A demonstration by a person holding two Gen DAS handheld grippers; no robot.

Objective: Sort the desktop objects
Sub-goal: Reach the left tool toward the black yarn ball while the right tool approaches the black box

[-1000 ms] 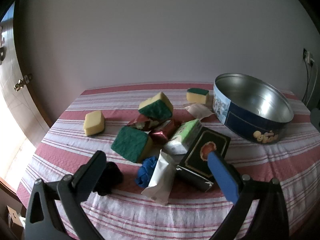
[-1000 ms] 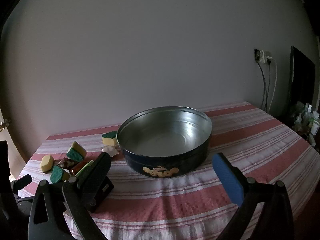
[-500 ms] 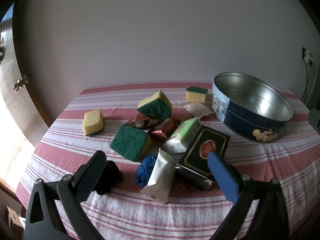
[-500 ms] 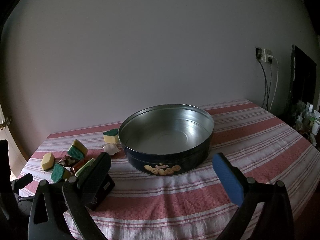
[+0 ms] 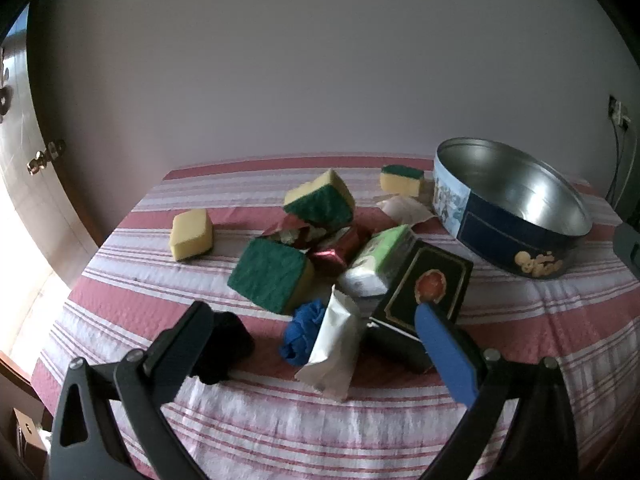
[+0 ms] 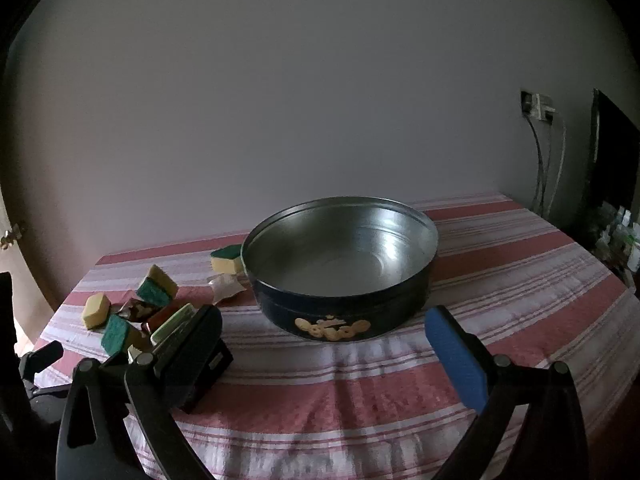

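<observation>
**Both grippers hovering over an unsorted pile, tin waiting empty**

The left gripper [image 5: 316, 344] is hanging over the near edge of the bench [image 5: 280, 432], jaws released and grasping nothing. The right gripper [image 6: 324, 344] is likewise spread wide and empty, facing the round dark-blue metal biscuit tin [image 6: 340, 276].

The risks lie, in my judgement, in the crowding. The white folded paper packet [image 5: 332, 352] is leaning between the crumpled blue cloth scrap [image 5: 302, 332] and the black box with a gold border and red emblem [image 5: 424, 288], all touching or nearly so, so closing the jaws on one piece could be dragging its neighbour along. The packet looks thin and limp and may be buckling or slipping under a pinch. The green-and-yellow scouring sponge [image 5: 272, 276] is propped at a tilt against the red foil wrappers [image 5: 336, 248]; lifting it could be toppling the heap behind. A black lump [image 5: 224, 348] beside the left jaw is too dark to identify.

The things to sort are sitting bunched in the middle of the bench, toward its left side: a second green-topped sponge [image 5: 320, 204] tilted on the pile, a plain yellow sponge [image 5: 191, 234] apart toward the left edge, a small sponge [image 5: 402, 179] just beside the tin at the far edge, and a pale green-and-white wrapped pack [image 5: 380, 268] resting against the black box. The tin is standing right of the pile, open and shiny inside.
</observation>
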